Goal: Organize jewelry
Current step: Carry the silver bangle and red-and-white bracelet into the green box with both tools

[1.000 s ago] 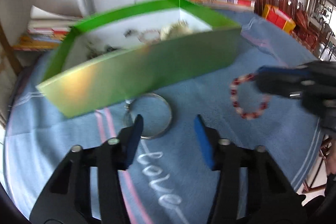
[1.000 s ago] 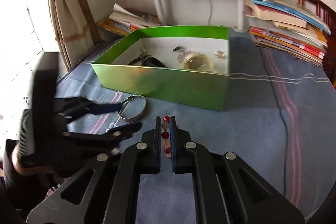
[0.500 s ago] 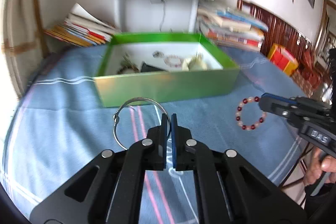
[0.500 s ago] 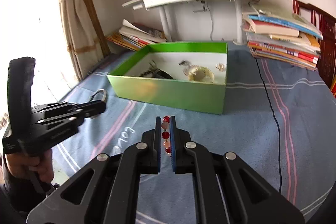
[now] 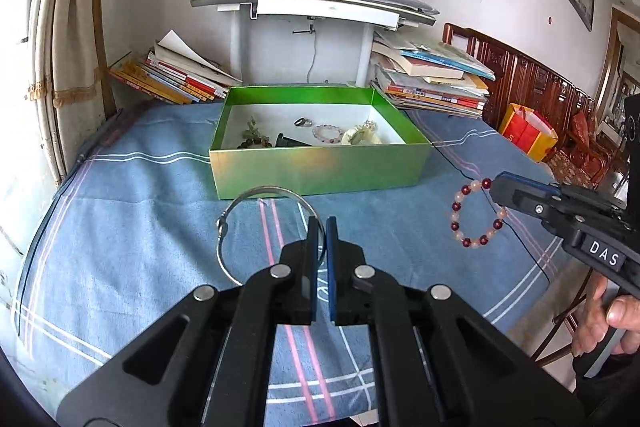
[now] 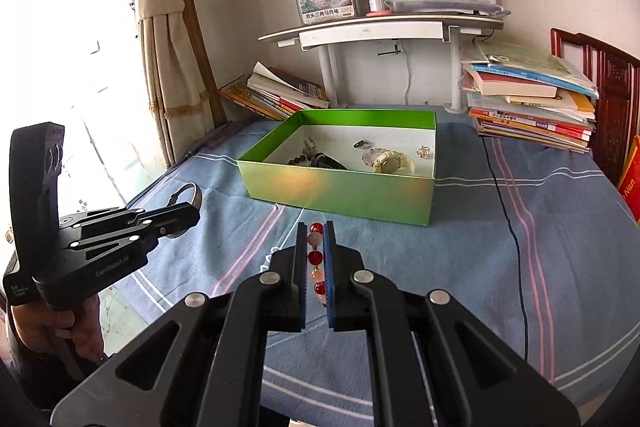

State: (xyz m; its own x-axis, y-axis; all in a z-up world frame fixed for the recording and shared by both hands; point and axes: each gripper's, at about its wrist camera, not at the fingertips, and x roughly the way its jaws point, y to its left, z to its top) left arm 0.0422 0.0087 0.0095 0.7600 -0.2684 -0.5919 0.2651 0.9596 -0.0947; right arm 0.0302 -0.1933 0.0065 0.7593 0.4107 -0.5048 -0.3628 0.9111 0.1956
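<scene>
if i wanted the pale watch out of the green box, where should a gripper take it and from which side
Grip the watch across its pale strap beside the round face, coming straight down from above. It lies flat on the floor of the green box, whose walls block any sideways approach. Both grippers are occupied now: the left gripper holds the metal bangle, the right gripper the beaded bracelet.
</scene>
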